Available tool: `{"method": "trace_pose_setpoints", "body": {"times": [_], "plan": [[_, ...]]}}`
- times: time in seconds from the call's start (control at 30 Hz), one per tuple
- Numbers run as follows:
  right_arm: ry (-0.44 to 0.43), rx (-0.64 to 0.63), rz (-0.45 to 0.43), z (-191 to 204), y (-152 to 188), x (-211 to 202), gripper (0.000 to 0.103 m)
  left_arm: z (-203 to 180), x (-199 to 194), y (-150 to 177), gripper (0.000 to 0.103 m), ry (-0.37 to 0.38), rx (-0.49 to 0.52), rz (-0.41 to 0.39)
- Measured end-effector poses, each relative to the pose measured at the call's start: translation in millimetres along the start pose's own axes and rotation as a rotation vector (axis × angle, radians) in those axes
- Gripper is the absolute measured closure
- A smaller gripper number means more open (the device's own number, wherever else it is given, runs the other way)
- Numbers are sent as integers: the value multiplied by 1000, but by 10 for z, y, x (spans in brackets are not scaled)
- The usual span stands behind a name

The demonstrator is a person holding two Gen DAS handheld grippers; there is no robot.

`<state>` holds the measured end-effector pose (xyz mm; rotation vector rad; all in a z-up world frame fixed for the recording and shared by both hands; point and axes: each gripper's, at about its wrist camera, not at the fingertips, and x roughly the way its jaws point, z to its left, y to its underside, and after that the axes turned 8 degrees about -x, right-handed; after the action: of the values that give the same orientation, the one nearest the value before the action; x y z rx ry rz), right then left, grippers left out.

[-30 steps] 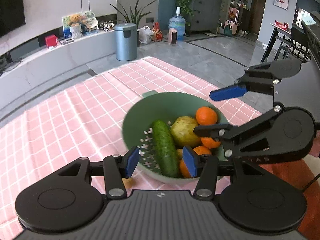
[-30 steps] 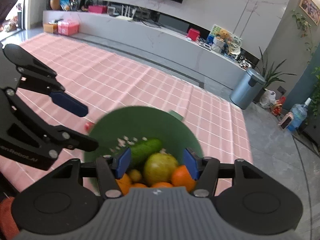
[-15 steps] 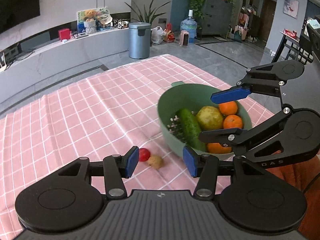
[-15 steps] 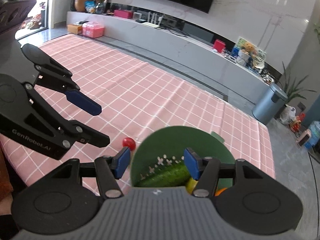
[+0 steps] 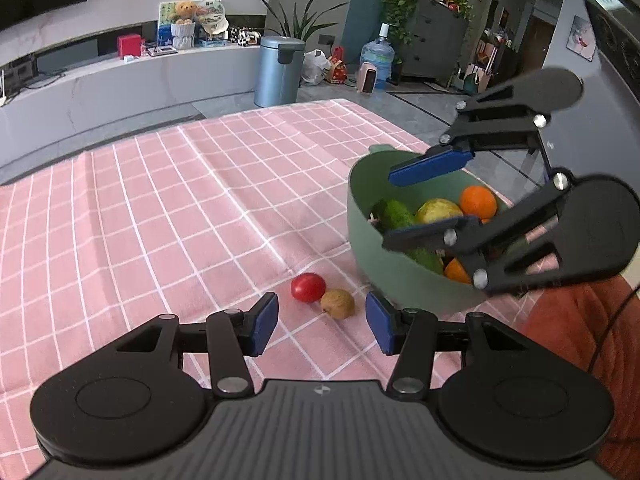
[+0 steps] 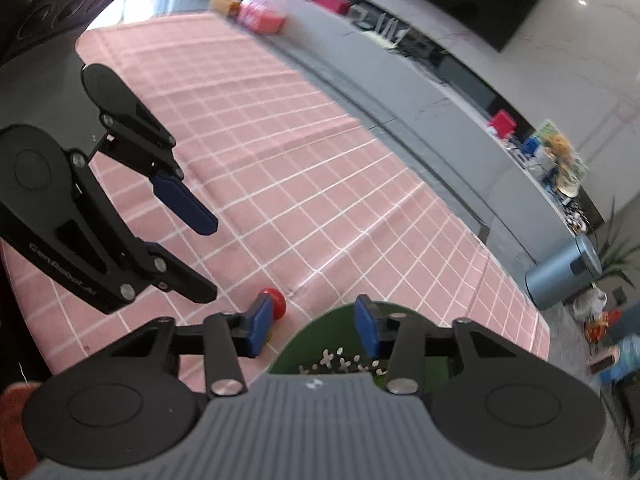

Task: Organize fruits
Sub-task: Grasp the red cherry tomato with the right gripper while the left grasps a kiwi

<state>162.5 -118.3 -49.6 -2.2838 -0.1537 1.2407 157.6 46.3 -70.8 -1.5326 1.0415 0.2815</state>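
Inside bowl (image 5: 384,268), cucumber (image 5: 394,214) long axis toward rim.

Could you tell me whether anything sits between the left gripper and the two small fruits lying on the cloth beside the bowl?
Nothing visible does. The left gripper is open and empty, and only bare pink tablecloth lies between its fingertips and the red fruit and brown fruit. The green bowl stands off to their right.
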Motion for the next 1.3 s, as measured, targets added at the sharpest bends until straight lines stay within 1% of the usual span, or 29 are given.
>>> {"method": "trace_pose_setpoints", "body": {"times": [0.1,0.3,0.43,0.5,0.6,0.67,0.8,1.03,1.07,1.1,1.13,1.17,1.3], "plan": [[-40,-38,39,-49,-51,103,76,56,48,50,43,17,-7,9],[-140,-101,114,-122,-133,324,77,101,162,129,44,56,3,38],[-186,-148,142,-137,-204,462,77,69,287,154,46,50,32,55],[-209,-152,156,-156,-256,534,81,71,329,159,50,59,15,53],[-201,-164,184,-180,-323,649,83,86,401,149,50,98,-53,37],[-196,-168,207,-193,-356,716,83,79,449,150,51,95,-76,31],[-196,-170,216,-224,-377,773,83,69,539,154,55,80,-96,47],[-201,-171,212,-222,-358,791,83,-12,639,147,57,72,-117,58],[-202,-170,213,-227,-351,795,83,-19,643,147,62,68,-121,56],[-202,-168,215,-231,-343,799,83,-12,649,146,64,65,-122,55],[-202,-167,216,-236,-334,803,83,-16,646,148,69,57,-121,53],[-203,-165,217,-240,-326,806,83,-22,641,150,71,55,-120,51],[-208,-162,218,-248,-299,824,83,10,595,161,72,62,-131,56]]}}
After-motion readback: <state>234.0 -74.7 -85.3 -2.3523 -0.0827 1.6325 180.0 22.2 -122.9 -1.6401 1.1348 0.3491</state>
